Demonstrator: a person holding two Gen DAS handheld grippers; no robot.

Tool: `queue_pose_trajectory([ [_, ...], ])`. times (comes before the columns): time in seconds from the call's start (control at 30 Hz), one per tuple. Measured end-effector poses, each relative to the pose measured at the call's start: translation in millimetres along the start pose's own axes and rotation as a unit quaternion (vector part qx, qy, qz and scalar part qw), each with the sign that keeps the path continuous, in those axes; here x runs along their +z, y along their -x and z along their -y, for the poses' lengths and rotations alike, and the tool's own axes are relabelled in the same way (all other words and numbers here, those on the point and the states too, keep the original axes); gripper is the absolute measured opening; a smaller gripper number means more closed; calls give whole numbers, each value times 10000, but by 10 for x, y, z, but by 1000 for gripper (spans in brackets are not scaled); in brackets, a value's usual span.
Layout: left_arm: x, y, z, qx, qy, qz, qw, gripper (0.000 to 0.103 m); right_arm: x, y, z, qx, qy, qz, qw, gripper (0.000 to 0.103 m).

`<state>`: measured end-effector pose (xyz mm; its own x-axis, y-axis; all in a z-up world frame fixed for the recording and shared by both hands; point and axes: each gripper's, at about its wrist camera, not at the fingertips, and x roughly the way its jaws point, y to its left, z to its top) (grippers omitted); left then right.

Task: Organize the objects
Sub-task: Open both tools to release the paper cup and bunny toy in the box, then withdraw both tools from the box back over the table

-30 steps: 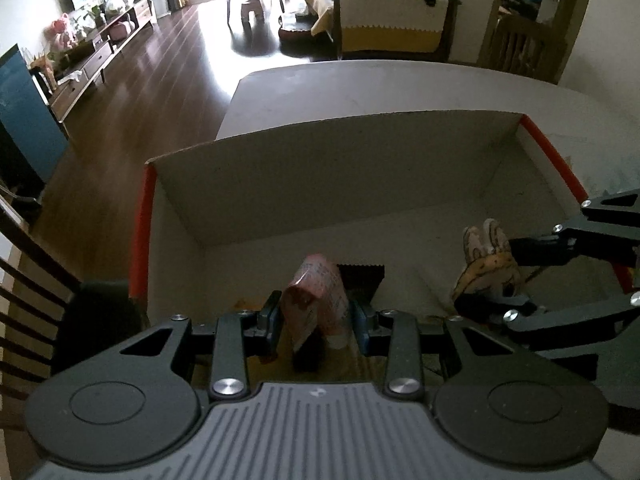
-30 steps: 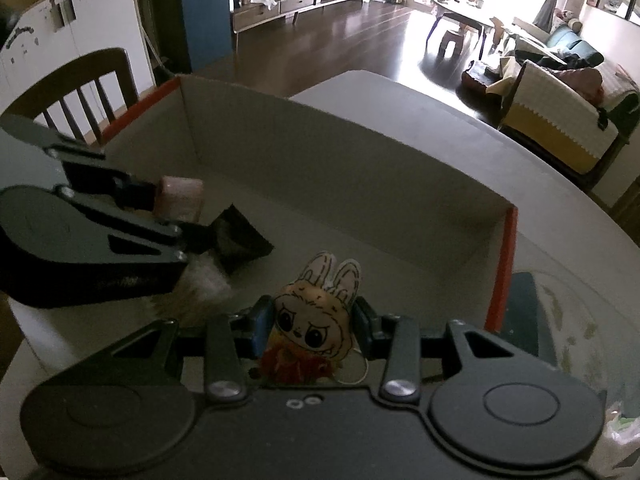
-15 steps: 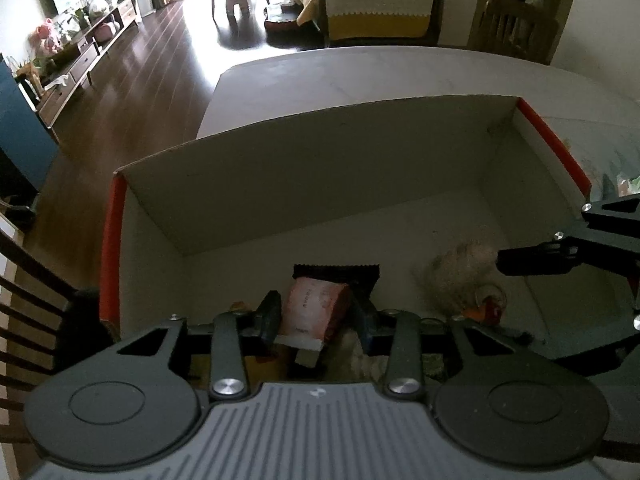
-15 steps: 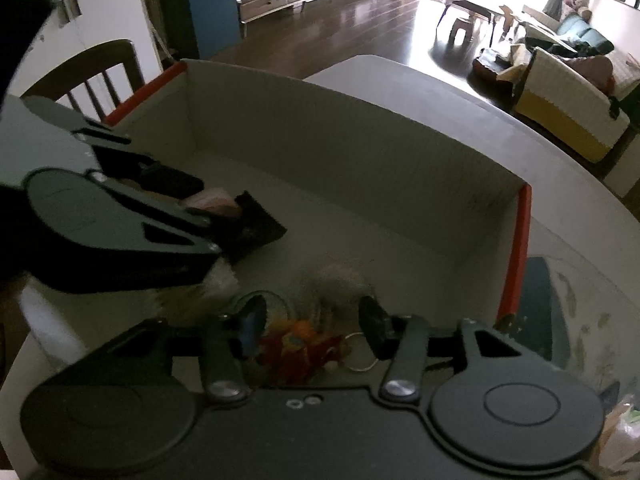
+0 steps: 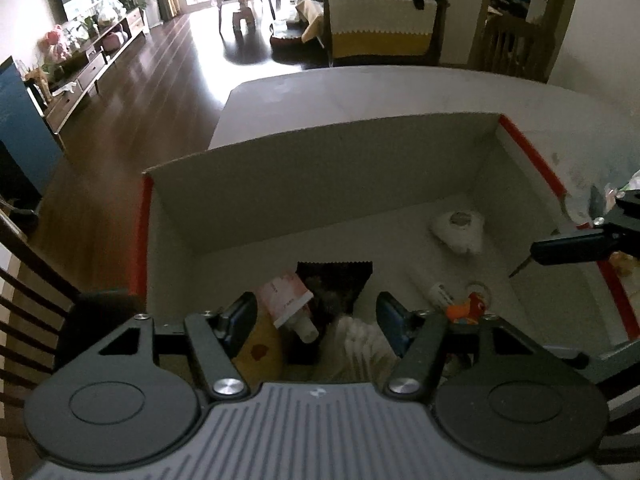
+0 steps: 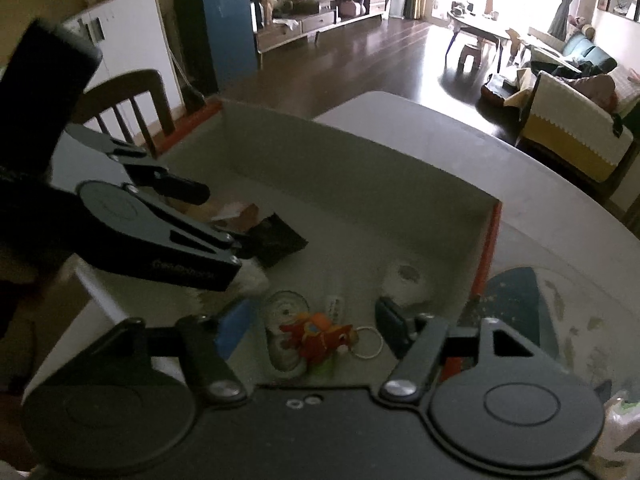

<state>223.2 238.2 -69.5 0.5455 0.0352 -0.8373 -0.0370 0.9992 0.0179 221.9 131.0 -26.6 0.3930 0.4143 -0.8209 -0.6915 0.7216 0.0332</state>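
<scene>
the left wrist view showed a pink tube lying on a black packet in the lower middle of the frame, inside the cardboard box; in the right wrist view that tube was mostly hidden behind the left gripper. the right wrist view showed clearly an orange toy with a key ring, lying on the box floor at lower centre, seen only partly in the left view. a white fluffy thing lay at the right of the box floor. the left gripper hung over the near end of the box, its tongs spread wide and empty. the right gripper hung above the orange toy, tongs also spread and holding nothing.
</scene>
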Motion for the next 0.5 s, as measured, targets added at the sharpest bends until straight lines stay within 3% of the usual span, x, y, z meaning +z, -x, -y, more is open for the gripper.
queue_pose_trajectory([
  [0.5,-172,577,47,-194,130,426,9988,69,-216,693,54,191,-168,613,9978,79],
])
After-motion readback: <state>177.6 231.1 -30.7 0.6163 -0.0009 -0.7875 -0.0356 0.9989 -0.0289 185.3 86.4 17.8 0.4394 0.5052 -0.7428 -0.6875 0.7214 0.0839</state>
